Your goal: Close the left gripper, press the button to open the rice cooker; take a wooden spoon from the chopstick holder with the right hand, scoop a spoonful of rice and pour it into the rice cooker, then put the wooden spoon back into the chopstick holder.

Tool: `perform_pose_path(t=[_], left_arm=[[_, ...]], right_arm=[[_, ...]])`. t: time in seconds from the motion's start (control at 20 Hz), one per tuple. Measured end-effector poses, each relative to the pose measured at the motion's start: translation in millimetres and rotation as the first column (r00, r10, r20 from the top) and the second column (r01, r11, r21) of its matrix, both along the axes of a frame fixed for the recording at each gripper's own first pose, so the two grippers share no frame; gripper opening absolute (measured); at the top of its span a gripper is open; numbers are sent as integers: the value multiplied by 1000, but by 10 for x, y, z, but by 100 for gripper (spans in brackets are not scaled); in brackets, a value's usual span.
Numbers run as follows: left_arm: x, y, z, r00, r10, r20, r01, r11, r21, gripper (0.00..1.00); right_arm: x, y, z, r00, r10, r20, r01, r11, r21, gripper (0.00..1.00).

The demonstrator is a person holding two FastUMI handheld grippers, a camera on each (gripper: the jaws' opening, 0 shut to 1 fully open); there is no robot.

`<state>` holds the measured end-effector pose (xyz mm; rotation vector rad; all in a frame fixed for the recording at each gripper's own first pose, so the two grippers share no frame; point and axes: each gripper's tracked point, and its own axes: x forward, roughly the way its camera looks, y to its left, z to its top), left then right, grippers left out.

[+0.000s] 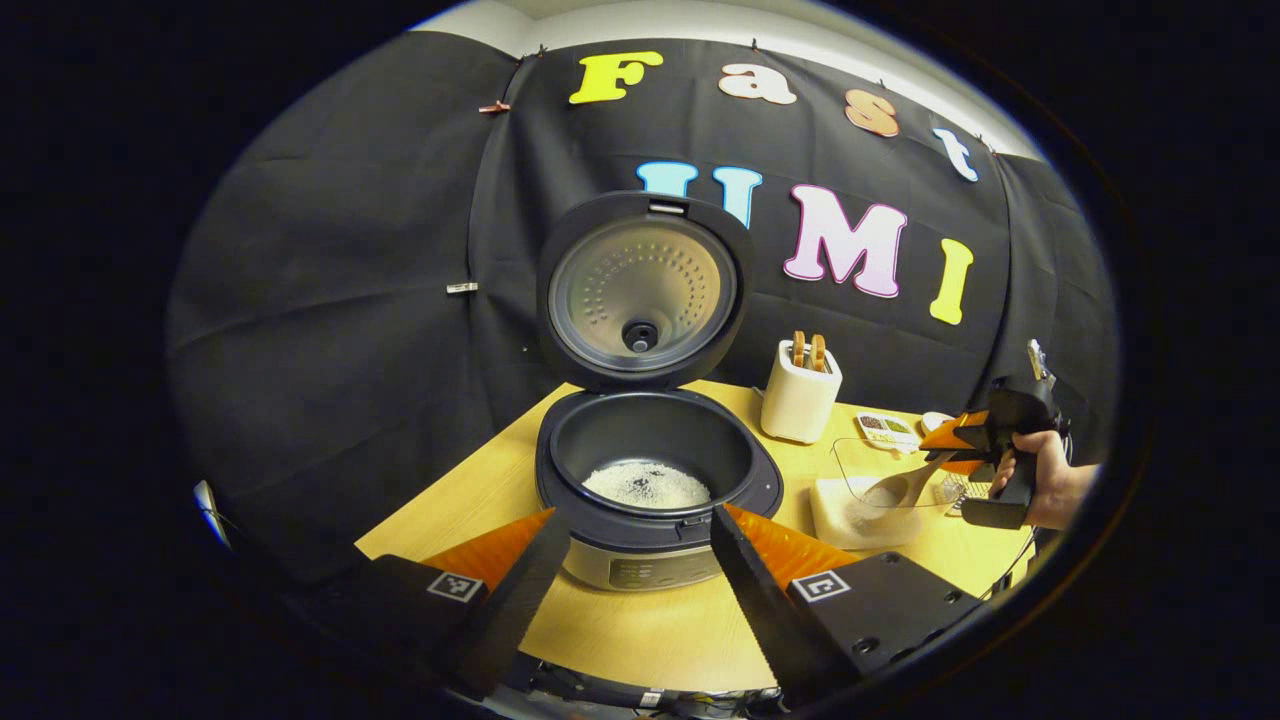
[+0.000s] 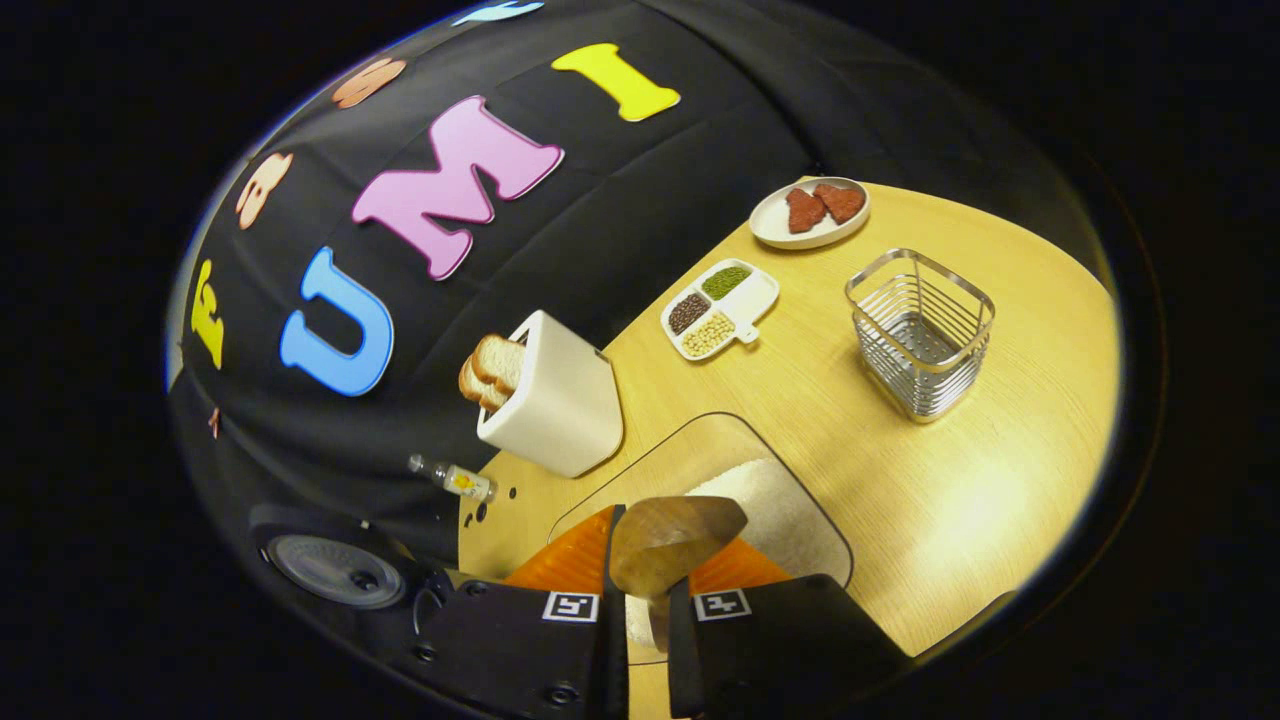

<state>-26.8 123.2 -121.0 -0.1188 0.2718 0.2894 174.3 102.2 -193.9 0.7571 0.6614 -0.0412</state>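
The rice cooker [image 1: 650,480] stands with its lid [image 1: 640,290] raised, and white rice [image 1: 645,485] lies in the dark pot. My left gripper [image 1: 637,515] is open, its fingers spread on either side of the cooker's front. My right gripper [image 2: 645,590] is shut on the wooden spoon [image 2: 675,540]. The spoon's bowl hangs over the rice in a clear glass container [image 2: 700,425]. From the left gripper view, a hand holds that right gripper [image 1: 950,440] with the spoon [image 1: 900,488] dipped at the container [image 1: 865,465]. The wire chopstick holder [image 2: 920,335] stands empty.
A white toaster [image 2: 555,405] with bread slices stands behind the container, between it and the cooker. A small tray of beans [image 2: 718,308] and a plate with meat [image 2: 810,212] sit near the back wall. The wooden table [image 2: 960,510] ends close on the right.
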Motion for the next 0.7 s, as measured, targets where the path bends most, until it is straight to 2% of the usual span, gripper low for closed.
perform_pose_path(t=[0.2, 0.45, 0.7], left_arm=[[25, -2, 91, 1000, -13, 23, 13, 1000, 5, 96], [40, 5, 154, 999, -10, 52, 11, 1000, -4, 96], [-9, 108, 233, 996, 18, 83, -16, 1000, -19, 96]], right_arm=[[21, -68, 214, 998, -61, -7, 61, 992, 110, 20], [83, 12, 527, 996, -91, -11, 90, 966, 243, 20], [127, 346, 871, 998, -67, -9, 66, 929, 364, 20]])
